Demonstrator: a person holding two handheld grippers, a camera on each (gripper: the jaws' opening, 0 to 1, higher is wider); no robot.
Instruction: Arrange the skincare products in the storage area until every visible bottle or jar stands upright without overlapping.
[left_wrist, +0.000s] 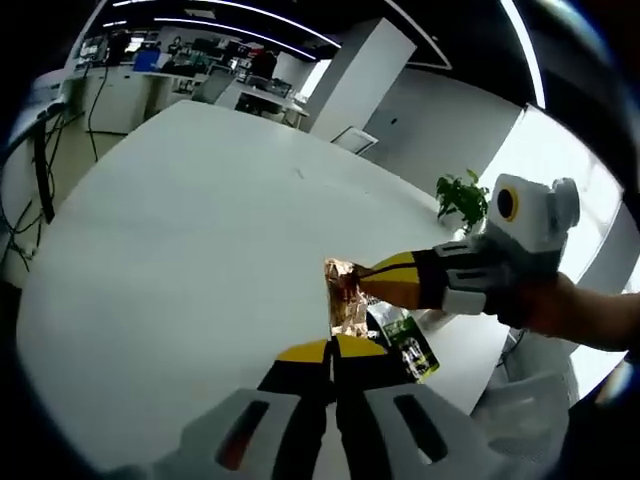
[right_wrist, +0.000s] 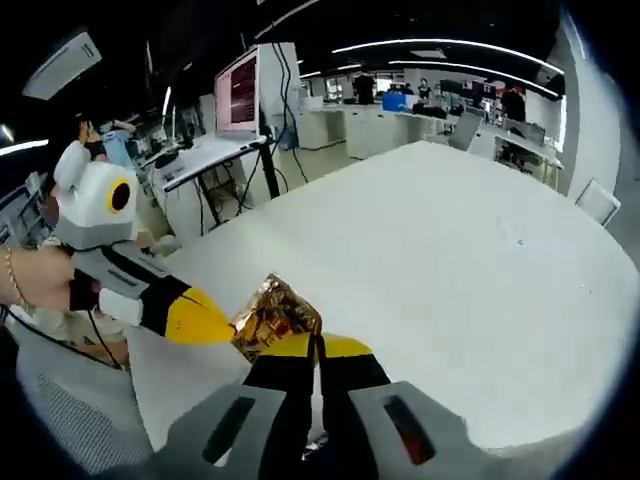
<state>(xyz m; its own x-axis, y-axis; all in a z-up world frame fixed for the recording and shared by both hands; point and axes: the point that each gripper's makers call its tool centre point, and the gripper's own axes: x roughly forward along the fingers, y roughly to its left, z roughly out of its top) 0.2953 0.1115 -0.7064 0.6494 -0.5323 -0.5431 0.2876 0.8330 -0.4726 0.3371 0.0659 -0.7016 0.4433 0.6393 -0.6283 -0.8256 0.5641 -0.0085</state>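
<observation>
A crinkled gold foil sachet (left_wrist: 346, 296) hangs just above the white table (left_wrist: 200, 260), held between both grippers. My left gripper (left_wrist: 334, 350) is shut on its near end. My right gripper (left_wrist: 368, 278) comes in from the right with its yellow tips closed on the sachet's far side. In the right gripper view the same sachet (right_wrist: 276, 316) sits just left of my right gripper (right_wrist: 320, 345), and the left gripper (right_wrist: 226, 325) pinches it from the left. A green labelled packet (left_wrist: 410, 346) lies flat on the table under the sachet, near the edge.
The wide white table (right_wrist: 450, 260) stretches away from both views. A potted plant (left_wrist: 462, 197) stands past the table's far right edge. A mesh chair (right_wrist: 70, 430) is beside the near edge. Desks and a monitor (right_wrist: 240, 90) stand in the background.
</observation>
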